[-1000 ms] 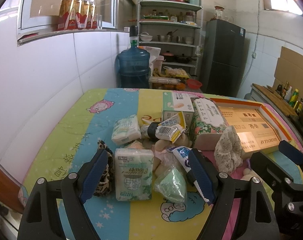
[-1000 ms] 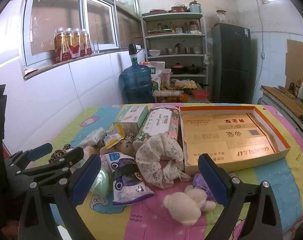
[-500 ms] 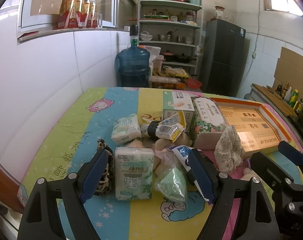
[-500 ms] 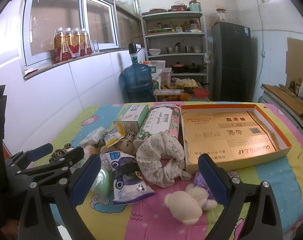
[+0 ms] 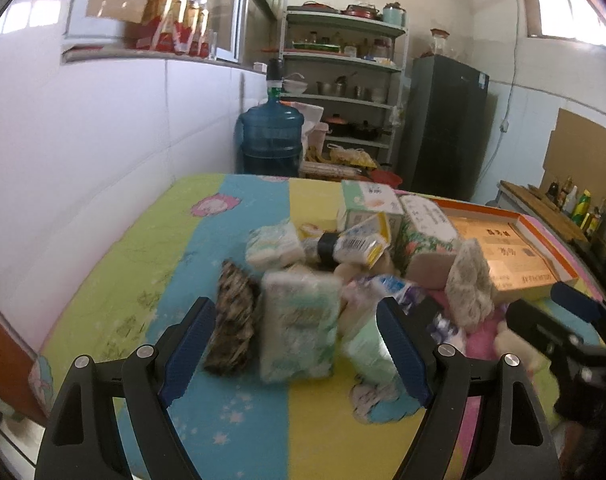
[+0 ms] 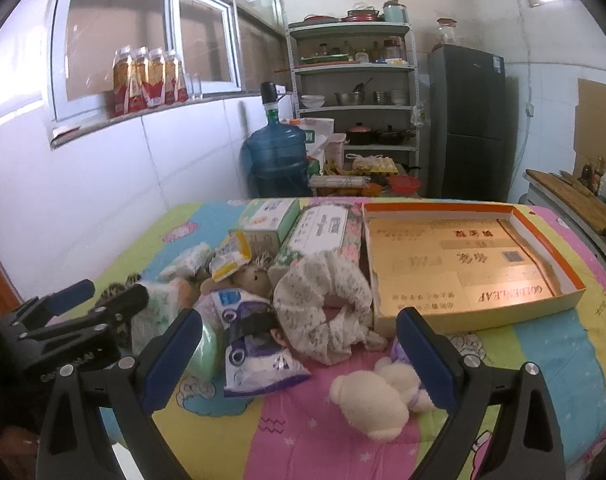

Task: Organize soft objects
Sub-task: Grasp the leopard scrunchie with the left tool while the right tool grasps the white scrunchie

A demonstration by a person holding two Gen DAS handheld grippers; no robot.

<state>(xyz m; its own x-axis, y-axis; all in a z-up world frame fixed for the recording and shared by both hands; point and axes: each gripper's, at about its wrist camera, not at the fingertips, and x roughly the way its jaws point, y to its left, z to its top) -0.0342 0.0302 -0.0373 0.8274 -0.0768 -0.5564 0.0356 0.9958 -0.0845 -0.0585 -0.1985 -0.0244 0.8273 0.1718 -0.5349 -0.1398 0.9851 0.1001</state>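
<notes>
While both the left claw (image 5: 295, 350) and right claw (image 6: 299, 354) hang spread and empty, the soft objects (image 6: 323, 300) lie heaped on the striped bench (image 6: 287, 432), beside an orange-rimmed box (image 6: 475, 264); beyond stand a water jug (image 6: 279, 160), shelves (image 6: 355, 68) and fridge (image 6: 469, 120).

The left gripper (image 5: 295, 350) is moving, so its view now blurs where earlier it was sharp. The tissue pack (image 5: 299, 326) and leopard-print scrunchie (image 5: 233, 316) sit slightly higher between its wide-apart jaws than before. In the right wrist view, the left gripper (image 6: 99, 298) appears shifted slightly toward the pile.
</notes>
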